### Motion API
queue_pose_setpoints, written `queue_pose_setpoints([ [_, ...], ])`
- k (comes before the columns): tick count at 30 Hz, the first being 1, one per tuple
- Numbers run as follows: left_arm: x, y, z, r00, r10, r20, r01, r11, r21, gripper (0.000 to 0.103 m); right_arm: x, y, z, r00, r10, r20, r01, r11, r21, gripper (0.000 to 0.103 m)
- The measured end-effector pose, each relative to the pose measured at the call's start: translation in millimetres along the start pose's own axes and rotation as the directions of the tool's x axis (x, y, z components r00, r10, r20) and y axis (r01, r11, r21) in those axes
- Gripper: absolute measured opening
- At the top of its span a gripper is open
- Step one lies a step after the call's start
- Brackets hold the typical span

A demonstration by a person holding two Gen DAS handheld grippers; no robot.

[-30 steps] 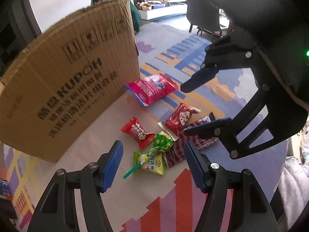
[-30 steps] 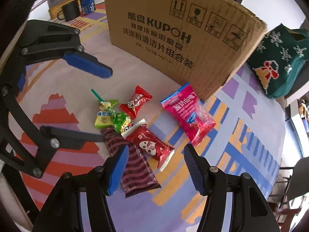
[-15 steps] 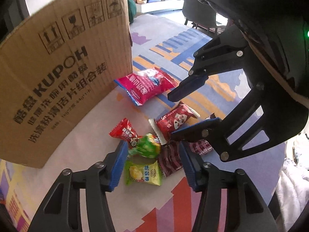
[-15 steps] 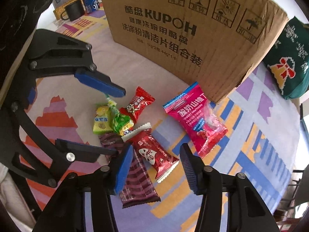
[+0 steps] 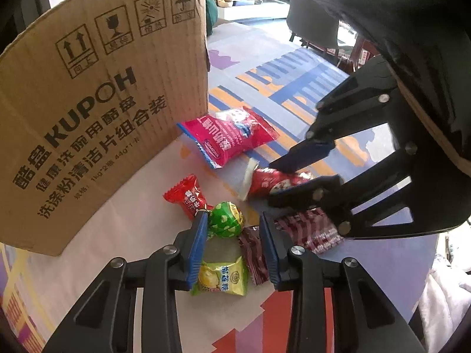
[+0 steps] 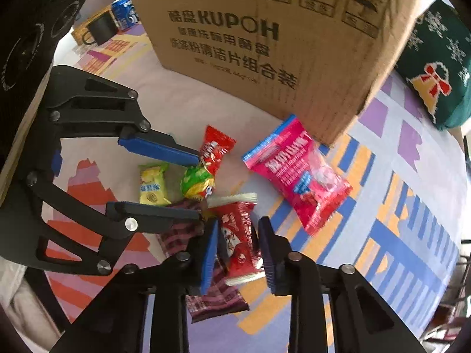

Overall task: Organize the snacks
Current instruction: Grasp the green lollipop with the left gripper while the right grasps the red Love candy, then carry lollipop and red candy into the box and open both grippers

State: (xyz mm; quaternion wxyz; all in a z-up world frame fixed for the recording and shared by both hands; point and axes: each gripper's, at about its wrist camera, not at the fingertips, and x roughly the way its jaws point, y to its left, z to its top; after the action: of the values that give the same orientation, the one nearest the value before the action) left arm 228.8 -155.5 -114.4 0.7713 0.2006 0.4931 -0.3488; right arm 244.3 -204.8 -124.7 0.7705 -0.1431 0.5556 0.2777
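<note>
Several snacks lie in front of a cardboard box (image 5: 97,111). My left gripper (image 5: 232,232) is open, its jaws astride a green lollipop (image 5: 225,219), with a yellow-green candy packet (image 5: 223,275) just below. My right gripper (image 6: 238,244) is narrowed around a red wafer packet (image 6: 240,235), jaws close on both sides; it also shows in the left wrist view (image 5: 270,182). A small red candy (image 5: 187,197), a pink yogurt-snack bag (image 5: 226,138) and a dark striped bar (image 6: 206,291) lie alongside.
The box (image 6: 279,44) stands behind the snacks on a patterned tablecloth (image 6: 397,235). A green Christmas bag (image 6: 435,67) sits right of the box. A black mug (image 6: 101,29) and a blue can (image 6: 125,11) stand at the far left.
Both grippers have dropped toward the snacks and narrowed. The left has come down around the green lollipop; the right has come around the red wafer packet, which now looks tilted.
</note>
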Motion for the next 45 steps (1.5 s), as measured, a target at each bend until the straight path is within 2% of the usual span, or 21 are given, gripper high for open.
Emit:
queue_pose_setpoints([
  [4,8.1,0.7,4.0,1.0,0.006,-0.006,-0.006,1.0,-0.024,0.028,-3.4,-3.6,-9.1,0.999,-0.033,0.005,0.033,0.999,0.041,0.023],
  [10,7.5,3.1,5.9,1.0,0.016,0.008,-0.016,0.998,-0.066,0.027,-15.9,-15.2,-22.9,0.998,-0.034,0.059,0.025,0.989,0.145,0.023],
  [15,-12.4,4.6,1.9,0.997,0.048,0.052,-0.043,0.993,-0.107,0.027,-29.5,-19.1,-27.8,0.994,-0.054,0.095,0.036,0.983,0.182,0.023],
  [22,-48.8,10.6,-3.8,0.985,0.106,0.14,-0.076,0.976,-0.202,0.027,-55.5,-14.5,-25.7,0.983,-0.08,0.162,0.043,0.975,0.217,0.023],
  [27,-76.0,13.9,-5.8,0.969,0.151,0.195,-0.099,0.962,-0.255,0.027,-73.9,1.1,-18.0,0.97,-0.107,0.22,0.053,0.97,0.237,0.023],
  [31,-97.3,18.4,-5.4,0.954,0.187,0.236,-0.115,0.951,-0.286,0.027,-93.5,13.6,-11.2,0.95,-0.149,0.276,0.085,0.969,0.231,0.023],
  [34,-116.0,22.6,-4.0,0.939,0.212,0.271,-0.124,0.943,-0.31,0.027,-110.3,23.2,-8.5,0.929,-0.179,0.325,0.105,0.967,0.232,0.023],
  [45,-175.1,44.1,4.5,0.879,0.283,0.384,-0.127,0.915,-0.384,0.027,-145.7,35.4,19.9,0.873,-0.191,0.45,0.079,0.964,0.255,0.023],
])
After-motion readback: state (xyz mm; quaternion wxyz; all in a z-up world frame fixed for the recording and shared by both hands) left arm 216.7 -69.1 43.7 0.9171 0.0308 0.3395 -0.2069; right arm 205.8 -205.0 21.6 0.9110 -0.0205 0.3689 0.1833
